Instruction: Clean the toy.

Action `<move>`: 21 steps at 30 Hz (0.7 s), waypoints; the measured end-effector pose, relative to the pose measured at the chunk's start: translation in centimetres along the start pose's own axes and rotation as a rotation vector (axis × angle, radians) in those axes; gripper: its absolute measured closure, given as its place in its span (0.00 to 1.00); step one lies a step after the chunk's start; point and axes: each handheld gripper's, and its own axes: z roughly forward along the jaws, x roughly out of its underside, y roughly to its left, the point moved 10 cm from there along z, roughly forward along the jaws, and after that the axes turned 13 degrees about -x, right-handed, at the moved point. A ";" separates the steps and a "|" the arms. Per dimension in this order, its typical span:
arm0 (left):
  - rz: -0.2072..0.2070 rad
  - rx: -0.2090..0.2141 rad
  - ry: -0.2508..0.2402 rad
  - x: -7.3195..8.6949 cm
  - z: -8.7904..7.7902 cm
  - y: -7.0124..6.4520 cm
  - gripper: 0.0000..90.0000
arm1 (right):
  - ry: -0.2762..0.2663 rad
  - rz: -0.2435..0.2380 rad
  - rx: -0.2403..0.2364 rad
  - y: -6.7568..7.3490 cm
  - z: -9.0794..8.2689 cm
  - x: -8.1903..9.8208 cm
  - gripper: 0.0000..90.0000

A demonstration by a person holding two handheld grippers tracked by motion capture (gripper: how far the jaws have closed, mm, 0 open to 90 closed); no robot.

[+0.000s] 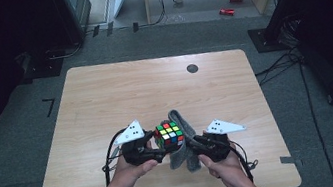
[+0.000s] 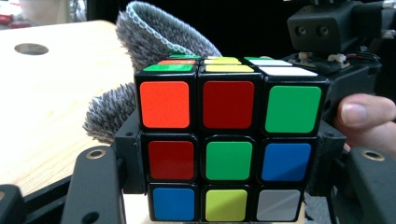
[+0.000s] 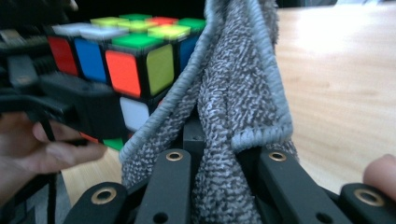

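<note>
Gripping one puzzle cube (image 1: 169,135), the left gripper's (image 1: 154,141) fingers oppose the right gripper's (image 1: 190,143), clenched on one grey cloth (image 1: 184,136).

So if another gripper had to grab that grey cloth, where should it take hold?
Probably the free top fold of the cloth, coming from the far side, away from the cube. The right gripper already pinches its lower part, and the cube in the left gripper crowds one side; the upper loop stands clear and looks thin enough to pinch.

text: none readable | labels: none | brands: none | numbers: none | signs: none
</note>
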 end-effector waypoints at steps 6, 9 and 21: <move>-0.002 -0.012 0.013 0.3 0.2 0.1 0.39 | -0.022 0.002 0.018 -0.3 0.2 -0.2 0.89; -0.009 -0.016 -0.005 0.0 0.0 0.3 0.39 | 0.039 0.015 0.010 -0.5 1.2 1.2 0.89; -0.052 -0.052 -0.063 -1.1 -0.5 1.4 0.39 | -0.026 0.022 -0.010 0.1 1.0 0.7 0.89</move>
